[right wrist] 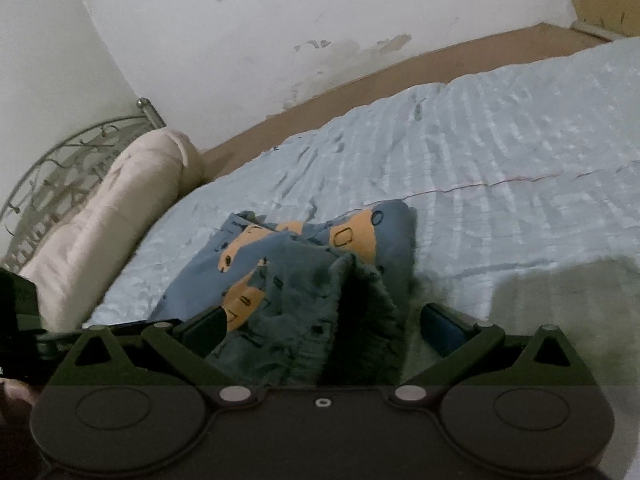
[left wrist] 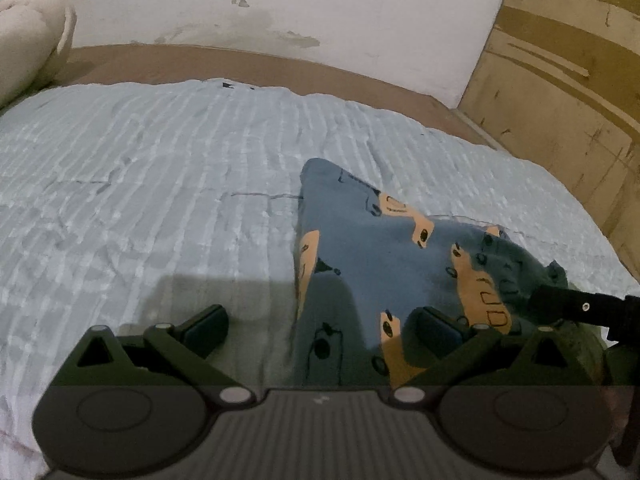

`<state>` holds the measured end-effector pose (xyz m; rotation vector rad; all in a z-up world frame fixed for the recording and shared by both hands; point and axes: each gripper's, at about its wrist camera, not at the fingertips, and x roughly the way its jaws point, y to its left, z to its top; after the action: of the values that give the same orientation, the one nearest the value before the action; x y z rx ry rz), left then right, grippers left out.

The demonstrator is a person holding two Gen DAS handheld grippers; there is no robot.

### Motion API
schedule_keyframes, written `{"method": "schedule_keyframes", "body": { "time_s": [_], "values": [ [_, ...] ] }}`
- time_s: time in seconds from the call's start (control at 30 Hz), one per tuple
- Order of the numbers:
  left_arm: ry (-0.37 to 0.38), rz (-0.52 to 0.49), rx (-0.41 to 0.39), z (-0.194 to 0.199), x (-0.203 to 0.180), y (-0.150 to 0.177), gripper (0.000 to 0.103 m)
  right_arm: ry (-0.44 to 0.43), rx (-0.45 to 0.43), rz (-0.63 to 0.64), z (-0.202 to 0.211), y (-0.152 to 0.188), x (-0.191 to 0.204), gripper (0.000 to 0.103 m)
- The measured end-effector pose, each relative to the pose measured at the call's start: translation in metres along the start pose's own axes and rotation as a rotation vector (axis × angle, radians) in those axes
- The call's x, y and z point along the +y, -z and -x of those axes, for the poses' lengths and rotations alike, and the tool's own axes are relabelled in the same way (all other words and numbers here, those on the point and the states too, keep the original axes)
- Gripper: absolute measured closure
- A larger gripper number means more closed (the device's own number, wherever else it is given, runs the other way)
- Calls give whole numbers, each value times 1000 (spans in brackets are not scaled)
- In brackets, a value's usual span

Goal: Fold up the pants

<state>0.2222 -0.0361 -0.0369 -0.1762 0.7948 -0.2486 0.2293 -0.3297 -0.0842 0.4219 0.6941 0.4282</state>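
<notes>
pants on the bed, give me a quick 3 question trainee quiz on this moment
1. True or false: the pants lie flat and spread out.
2. The left gripper is: A) open, B) shut on cloth.
3. What cream thing lies by the metal headboard?

Key:
1. False; they are bunched up on the bedspread.
2. A; so is the right gripper, with cloth between its fingers.
3. A rolled blanket.

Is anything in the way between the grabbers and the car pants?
Nothing visible. The pants lie bunched on the bedspread, right at the open left hand-held gripper and open right hand-held gripper.
</notes>
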Motion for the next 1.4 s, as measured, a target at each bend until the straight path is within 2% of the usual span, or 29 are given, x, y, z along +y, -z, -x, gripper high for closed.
{"method": "schedule_keyframes", "body": {
  "time_s": [0.07,0.2,0.27,0.43,0.6,0.77,0.97,1.03,1.17,1.3,1.4],
  "values": [
    [15,-21,-4,1,-3,0,1,-16,-1,-7,-2,0,0,1],
    [108,-43,11,-1,-8,-2,1,-15,-13,1,-1,2,1,1],
    [131,-32,16,0,-8,-2,1,-15,-20,0,0,3,1,2],
    [86,11,41,-2,-3,-6,1,20,-27,5,0,6,3,8],
    [64,-5,59,-3,-5,-9,1,47,-33,11,0,7,6,15],
    [67,1,77,-3,-5,-12,3,67,-33,-2,1,6,4,34],
    [79,11,91,2,-4,-17,24,86,-47,-3,7,6,5,59],
    [74,11,94,2,-4,-17,37,88,-53,0,9,6,5,62],
    [68,19,104,4,-4,-19,53,101,-62,33,11,6,12,72],
    [63,14,90,11,-4,-25,80,115,-88,83,16,6,24,79],
    [86,26,77,17,-3,-31,84,113,-117,117,21,4,35,82]
  ]
}}
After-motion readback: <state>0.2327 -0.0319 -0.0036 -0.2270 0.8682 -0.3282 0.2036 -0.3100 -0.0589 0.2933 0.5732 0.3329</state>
